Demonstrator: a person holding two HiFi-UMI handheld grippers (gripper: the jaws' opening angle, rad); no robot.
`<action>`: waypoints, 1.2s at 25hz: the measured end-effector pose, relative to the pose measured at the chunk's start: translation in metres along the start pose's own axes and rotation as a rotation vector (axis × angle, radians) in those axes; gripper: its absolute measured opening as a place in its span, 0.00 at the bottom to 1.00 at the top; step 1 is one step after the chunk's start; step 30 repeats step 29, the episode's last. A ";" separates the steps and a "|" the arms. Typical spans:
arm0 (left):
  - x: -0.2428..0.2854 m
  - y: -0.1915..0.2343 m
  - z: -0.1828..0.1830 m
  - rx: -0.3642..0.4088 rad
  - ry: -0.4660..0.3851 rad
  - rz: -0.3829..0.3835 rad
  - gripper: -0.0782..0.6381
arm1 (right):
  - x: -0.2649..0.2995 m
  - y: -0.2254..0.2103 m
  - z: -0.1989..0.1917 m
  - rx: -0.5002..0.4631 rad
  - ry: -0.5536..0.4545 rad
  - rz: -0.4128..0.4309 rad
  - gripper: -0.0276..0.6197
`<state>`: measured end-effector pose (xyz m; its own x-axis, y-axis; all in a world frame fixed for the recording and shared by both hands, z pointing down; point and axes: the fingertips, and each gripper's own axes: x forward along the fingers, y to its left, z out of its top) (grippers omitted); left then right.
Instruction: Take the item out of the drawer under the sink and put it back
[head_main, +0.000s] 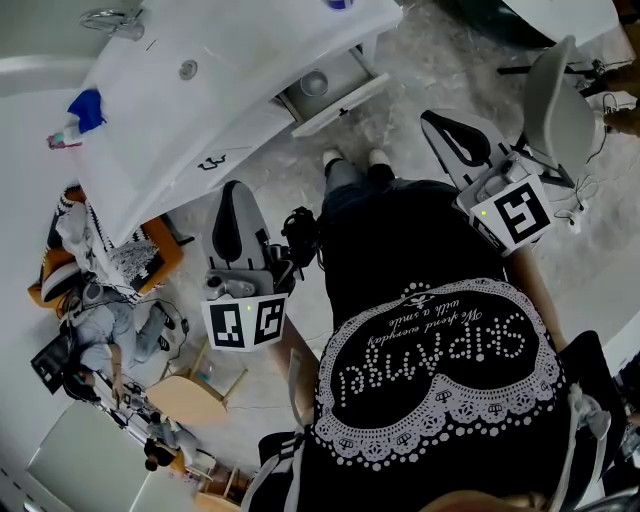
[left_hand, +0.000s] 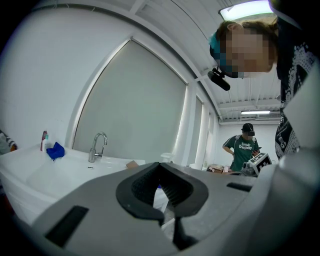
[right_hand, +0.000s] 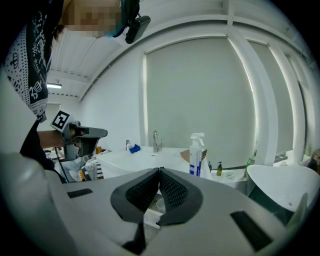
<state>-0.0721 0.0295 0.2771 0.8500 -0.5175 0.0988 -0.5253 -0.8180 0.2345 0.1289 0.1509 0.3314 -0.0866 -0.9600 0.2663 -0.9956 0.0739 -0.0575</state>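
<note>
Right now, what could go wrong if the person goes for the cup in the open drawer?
1. The left gripper and right gripper are both shut; pushed in like that, they might tip the cup instead of grabbing it.
2. The open drawer sticks out near the person's shoes; a step forward may bump it.

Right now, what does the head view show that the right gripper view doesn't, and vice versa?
Only the head view: the person's shoes and the drain in the sink. Only the right gripper view: the small dark bottle and the tall window panel behind the sink. Both: the faucet, the blue cloth, the left gripper and the open drawer with a white cup inside.
</note>
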 end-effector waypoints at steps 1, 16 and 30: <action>0.000 0.000 0.000 -0.001 -0.001 0.000 0.12 | 0.000 0.000 0.000 -0.001 0.000 0.002 0.07; 0.007 -0.005 0.001 0.001 0.005 -0.024 0.12 | -0.002 0.000 -0.001 0.005 0.012 -0.001 0.07; 0.011 -0.009 -0.001 0.004 0.004 -0.034 0.12 | -0.005 -0.005 -0.005 0.006 0.013 -0.006 0.07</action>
